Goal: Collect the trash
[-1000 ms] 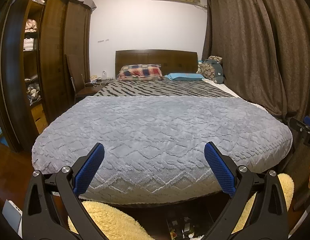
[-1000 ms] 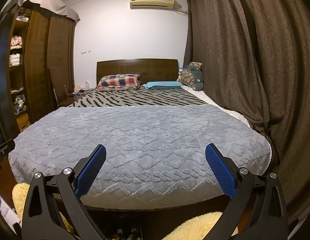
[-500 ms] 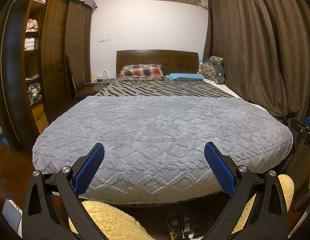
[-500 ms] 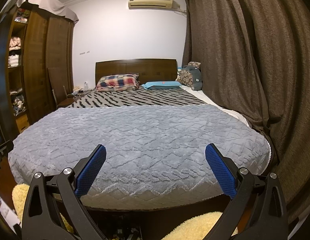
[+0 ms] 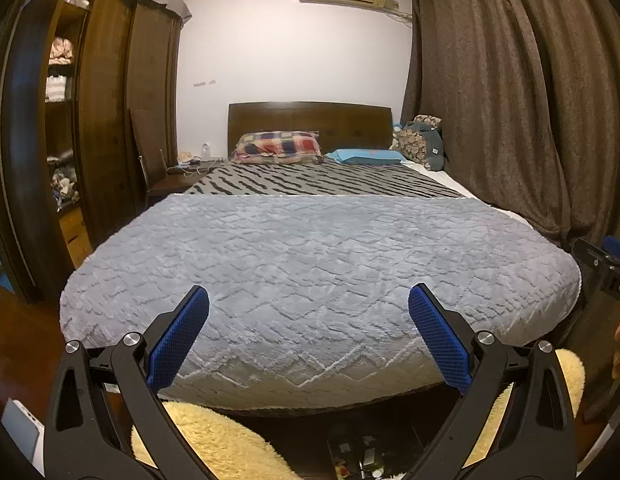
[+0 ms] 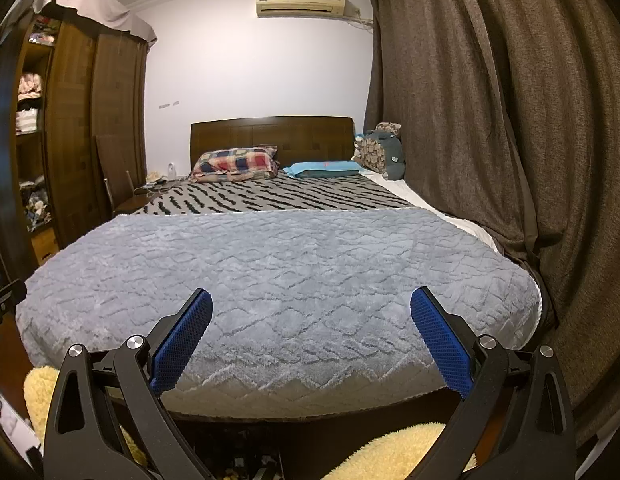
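Both grippers face the foot of a bed with a grey textured blanket (image 5: pixel 310 264). My left gripper (image 5: pixel 308 304) is open and empty, held above the bed's front edge. My right gripper (image 6: pixel 310 306) is open and empty, likewise before the blanket (image 6: pixel 294 272). Small bits of litter (image 5: pixel 357 462) lie on the dark floor between two yellow fluffy rugs (image 5: pixel 214 440), below the left gripper. Some litter also shows at the bottom of the right wrist view (image 6: pixel 246 466), partly hidden. The right gripper's tip shows at the right edge of the left wrist view (image 5: pixel 605 268).
Dark wooden wardrobe (image 5: pixel 98 120) stands left with open shelves. Brown curtains (image 6: pixel 509 140) hang along the right. Pillows (image 5: pixel 278 146) and headboard (image 5: pixel 310 120) are at the far end. A bedside table (image 5: pixel 178 180) with small items stands left of the bed. A white object (image 5: pixel 20 428) lies at lower left.
Both views shift only slightly; the grippers stay open and nearly still before the bed.
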Demonstrator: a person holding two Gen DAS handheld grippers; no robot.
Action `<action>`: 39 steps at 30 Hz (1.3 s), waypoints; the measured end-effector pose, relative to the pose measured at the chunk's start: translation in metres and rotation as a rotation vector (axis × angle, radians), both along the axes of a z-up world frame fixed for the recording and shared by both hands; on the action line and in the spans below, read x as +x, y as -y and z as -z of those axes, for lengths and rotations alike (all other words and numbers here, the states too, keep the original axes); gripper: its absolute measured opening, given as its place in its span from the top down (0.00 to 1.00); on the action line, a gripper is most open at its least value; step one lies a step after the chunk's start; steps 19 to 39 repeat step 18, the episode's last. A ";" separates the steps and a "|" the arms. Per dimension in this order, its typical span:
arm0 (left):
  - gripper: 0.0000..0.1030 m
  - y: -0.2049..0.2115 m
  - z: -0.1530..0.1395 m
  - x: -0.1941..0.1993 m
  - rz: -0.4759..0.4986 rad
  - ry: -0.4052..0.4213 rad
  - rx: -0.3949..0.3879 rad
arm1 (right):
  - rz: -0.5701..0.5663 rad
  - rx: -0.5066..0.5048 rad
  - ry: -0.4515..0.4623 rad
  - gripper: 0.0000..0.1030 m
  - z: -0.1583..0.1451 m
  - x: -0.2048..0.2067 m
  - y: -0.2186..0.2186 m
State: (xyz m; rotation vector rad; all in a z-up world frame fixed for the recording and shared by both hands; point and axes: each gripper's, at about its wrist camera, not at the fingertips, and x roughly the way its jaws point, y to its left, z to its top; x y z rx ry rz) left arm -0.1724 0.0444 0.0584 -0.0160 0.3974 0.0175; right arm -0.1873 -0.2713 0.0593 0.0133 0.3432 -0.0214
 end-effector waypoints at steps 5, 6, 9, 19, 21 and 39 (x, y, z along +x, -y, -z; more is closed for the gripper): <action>0.08 0.000 0.000 0.000 -0.015 0.001 0.006 | 0.001 0.000 0.000 0.03 0.000 0.000 0.000; 0.08 -0.001 -0.001 0.000 -0.015 -0.001 0.003 | 0.000 0.001 0.000 0.03 0.000 0.000 0.000; 0.08 -0.002 -0.001 0.001 -0.020 -0.006 -0.002 | 0.000 0.001 0.000 0.03 0.000 0.000 0.000; 0.08 -0.005 0.001 0.005 -0.016 -0.016 -0.028 | 0.003 0.005 -0.005 0.03 0.002 0.000 0.002; 0.08 -0.005 0.001 0.005 -0.016 -0.016 -0.028 | 0.003 0.005 -0.005 0.03 0.002 0.000 0.002; 0.08 -0.005 0.001 0.005 -0.016 -0.016 -0.028 | 0.003 0.005 -0.005 0.03 0.002 0.000 0.002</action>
